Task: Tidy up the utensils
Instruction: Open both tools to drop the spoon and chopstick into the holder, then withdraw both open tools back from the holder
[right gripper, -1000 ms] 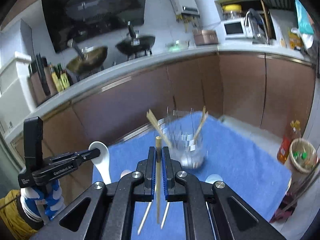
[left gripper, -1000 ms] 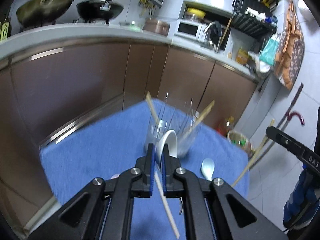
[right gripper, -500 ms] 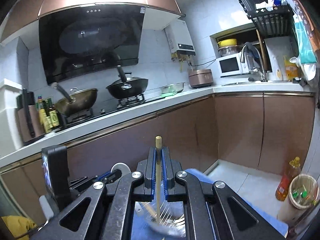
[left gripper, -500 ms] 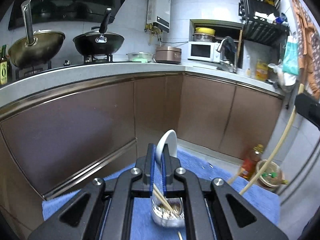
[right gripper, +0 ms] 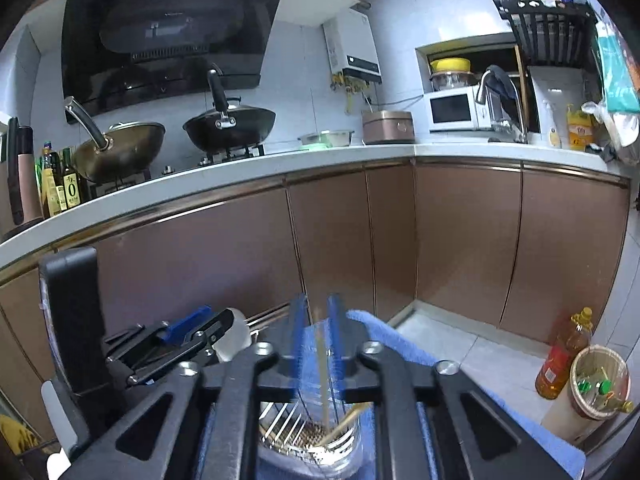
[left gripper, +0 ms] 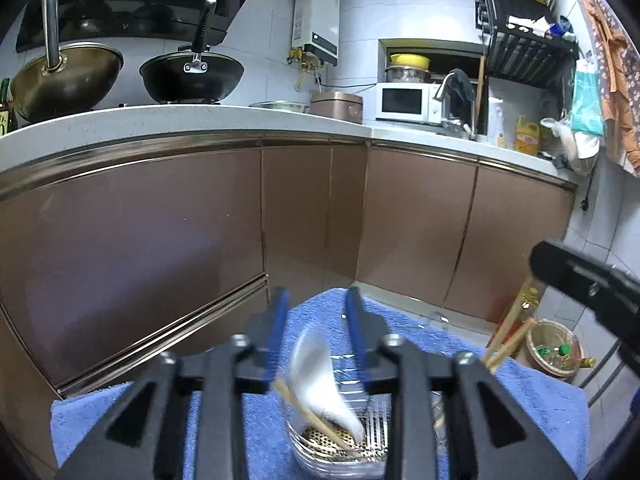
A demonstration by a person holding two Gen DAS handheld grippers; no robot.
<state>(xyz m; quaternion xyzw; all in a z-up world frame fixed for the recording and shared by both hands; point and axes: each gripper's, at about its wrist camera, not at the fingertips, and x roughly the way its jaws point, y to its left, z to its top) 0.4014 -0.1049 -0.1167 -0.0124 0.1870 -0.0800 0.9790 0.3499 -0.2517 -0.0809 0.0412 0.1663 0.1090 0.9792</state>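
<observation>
My left gripper is open right above a clear utensil holder on a blue towel. A white spoon, blurred, drops free into the holder beside a wooden chopstick. My right gripper is open a little, above the same holder. A chopstick stands loose between its fingers, its lower end in the holder. The left gripper shows in the right wrist view, and the right gripper in the left wrist view.
Brown kitchen cabinets and a white counter with two woks stand behind the towel. An oil bottle and a small bin are on the floor at the right. The towel's far edge lies just past the holder.
Both grippers rose over the holder, tilted down and opened. The left let go of the white spoon, which is falling in. The right loosened on its chopstick, which slid down into the holder.
</observation>
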